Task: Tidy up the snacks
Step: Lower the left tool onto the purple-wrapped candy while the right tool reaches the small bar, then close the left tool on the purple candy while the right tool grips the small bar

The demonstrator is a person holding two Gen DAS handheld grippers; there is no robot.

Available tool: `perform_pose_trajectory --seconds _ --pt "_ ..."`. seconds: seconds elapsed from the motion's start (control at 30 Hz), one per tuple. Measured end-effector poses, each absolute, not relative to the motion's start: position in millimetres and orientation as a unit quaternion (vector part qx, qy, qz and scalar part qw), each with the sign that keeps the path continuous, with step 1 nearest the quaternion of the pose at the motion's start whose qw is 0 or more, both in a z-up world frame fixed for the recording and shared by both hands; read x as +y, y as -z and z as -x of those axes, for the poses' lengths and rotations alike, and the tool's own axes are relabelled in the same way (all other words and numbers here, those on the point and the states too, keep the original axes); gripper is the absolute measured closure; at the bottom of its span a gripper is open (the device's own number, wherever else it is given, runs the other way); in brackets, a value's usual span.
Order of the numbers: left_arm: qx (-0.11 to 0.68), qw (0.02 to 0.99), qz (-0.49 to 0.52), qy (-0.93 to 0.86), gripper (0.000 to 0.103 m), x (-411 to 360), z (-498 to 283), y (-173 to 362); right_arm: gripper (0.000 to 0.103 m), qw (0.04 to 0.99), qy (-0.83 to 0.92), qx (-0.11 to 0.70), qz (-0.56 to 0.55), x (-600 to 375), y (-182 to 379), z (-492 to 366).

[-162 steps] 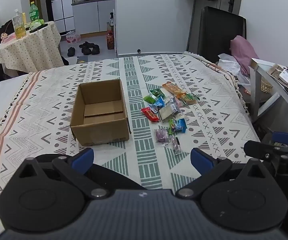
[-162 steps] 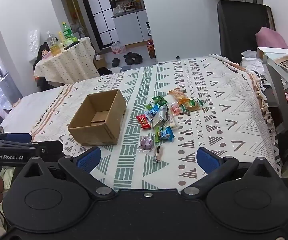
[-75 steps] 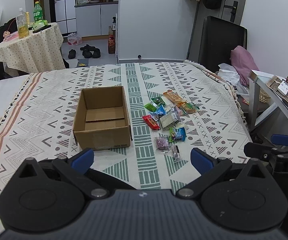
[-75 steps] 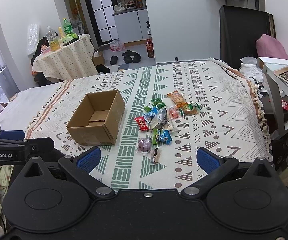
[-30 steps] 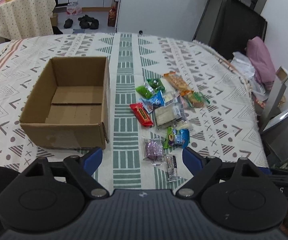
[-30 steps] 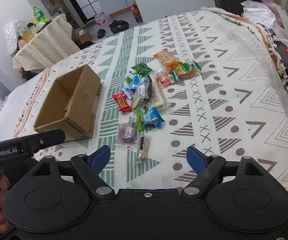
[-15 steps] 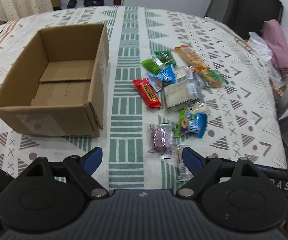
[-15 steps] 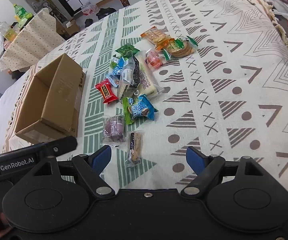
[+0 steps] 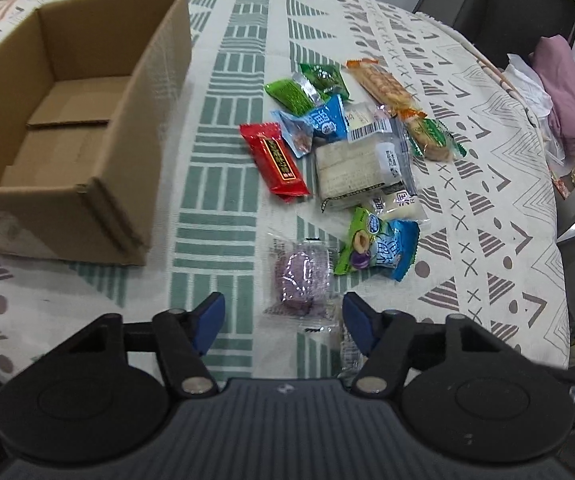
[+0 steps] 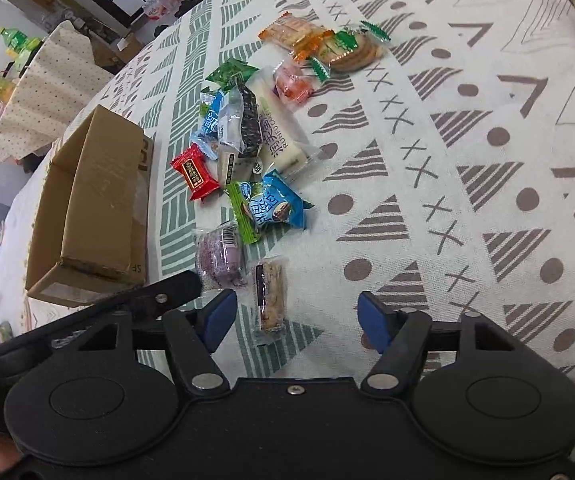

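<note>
Hovering above patterned cloth (image 10: 467,128), spread wide, holding nothing: left gripper (image 9: 283,314) over purple snack (image 9: 301,276), right gripper (image 10: 293,316) over nut bar (image 10: 270,300). Beside empty cardboard box (image 9: 127,120): loose snack pile (image 9: 351,152).

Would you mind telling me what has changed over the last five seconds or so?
Both grippers came forward and down over the snacks: the left gripper now brackets the purple snack, the right gripper the nut bar. Both stayed open, nothing gripped. The cardboard box and snacks haven't moved.
</note>
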State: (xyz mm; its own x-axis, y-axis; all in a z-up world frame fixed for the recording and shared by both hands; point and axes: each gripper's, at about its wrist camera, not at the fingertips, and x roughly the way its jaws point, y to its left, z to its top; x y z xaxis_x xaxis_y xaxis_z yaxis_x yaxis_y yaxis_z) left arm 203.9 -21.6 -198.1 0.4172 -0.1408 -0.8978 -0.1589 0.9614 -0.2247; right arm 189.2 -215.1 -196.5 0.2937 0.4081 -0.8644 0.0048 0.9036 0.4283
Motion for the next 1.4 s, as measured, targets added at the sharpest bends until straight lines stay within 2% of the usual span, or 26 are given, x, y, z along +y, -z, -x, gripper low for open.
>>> perform_pose_trajectory --seconds 0.33,0.4,0.47,0.57,1.03,1.07,1.17,1.4 --pt "0.555 0.818 0.15 -0.008 0.048 -25.4 -217.9 218.5 0.056 0.763 -0.141 0.598 -0.202 -213.6 210.1 -198.8" --pt "0.553 0.819 0.152 -0.008 0.051 -24.3 -218.1 220.4 0.058 0.759 -0.143 0.602 -0.204 -212.8 212.2 -199.7" --pt "0.552 0.82 0.151 -0.009 0.06 -22.9 -217.5 220.4 0.059 0.757 -0.145 0.604 -0.204 -211.8 213.8 -200.8" --pt "0.556 0.815 0.161 -0.016 0.062 -17.9 -215.2 220.0 0.059 0.754 -0.152 0.607 -0.199 -207.3 216.0 -201.9" --pt "0.577 0.801 0.157 -0.039 0.062 0.1 -200.9 215.9 0.06 0.765 -0.144 0.608 -0.157 -181.6 227.7 -208.2" --pt "0.578 0.8 0.154 -0.038 0.062 -0.7 -200.0 216.0 0.064 0.767 -0.144 0.607 -0.151 -180.9 227.5 -207.7" --pt "0.581 0.802 0.137 -0.038 0.059 -5.6 -200.8 215.2 0.085 0.772 -0.138 0.605 -0.138 -180.5 227.5 -207.4" --pt "0.578 0.807 0.113 -0.041 0.05 -16.0 -205.1 216.0 0.085 0.795 -0.118 0.582 -0.12 -188.3 217.5 -201.9"
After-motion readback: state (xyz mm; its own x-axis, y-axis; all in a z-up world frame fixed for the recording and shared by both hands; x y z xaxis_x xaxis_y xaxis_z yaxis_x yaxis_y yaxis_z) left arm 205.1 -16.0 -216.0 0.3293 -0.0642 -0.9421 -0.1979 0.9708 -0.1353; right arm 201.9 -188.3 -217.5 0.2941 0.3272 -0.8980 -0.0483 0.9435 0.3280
